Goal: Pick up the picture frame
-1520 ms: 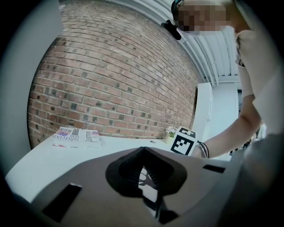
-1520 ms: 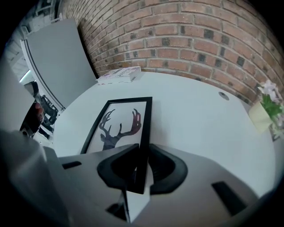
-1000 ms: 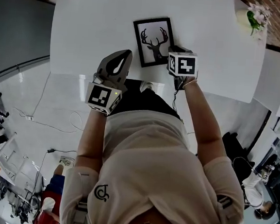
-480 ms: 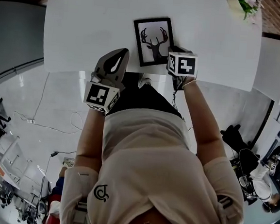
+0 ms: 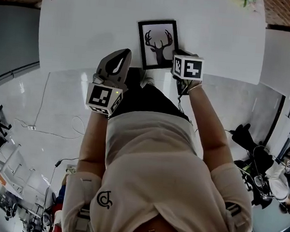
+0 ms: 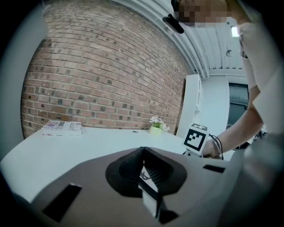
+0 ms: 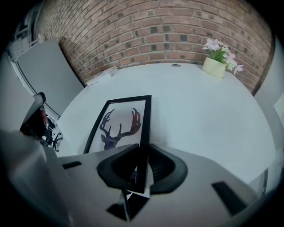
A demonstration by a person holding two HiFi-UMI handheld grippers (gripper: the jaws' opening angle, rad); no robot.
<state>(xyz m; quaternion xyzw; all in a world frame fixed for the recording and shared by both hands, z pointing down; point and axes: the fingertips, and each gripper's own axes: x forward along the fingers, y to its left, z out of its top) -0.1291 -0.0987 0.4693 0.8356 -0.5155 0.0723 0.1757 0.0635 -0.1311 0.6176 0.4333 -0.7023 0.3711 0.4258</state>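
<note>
A black picture frame [image 5: 159,43] with a deer print lies flat on the white table [image 5: 87,27], its near end close to the table's near edge. My right gripper [image 5: 179,59] points steeply down at the frame's right side near the near corner. In the right gripper view the frame's [image 7: 116,122] right edge runs between the jaws, and the right gripper [image 7: 143,165] is shut on it. My left gripper [image 5: 120,59] hovers over the table's near edge, left of the frame and apart from it. Its jaws meet with nothing between them in the left gripper view [image 6: 143,154].
A small pot of flowers [image 7: 215,65] stands at the table's far right, and a printed booklet [image 7: 101,75] lies at the far left. A brick wall rises behind the table. The person's body stands close against the near edge.
Both grippers drew back toward the person. The frame came along in the right gripper and now lies nearer the table's near edge; the flower pot slid out of the head view.
</note>
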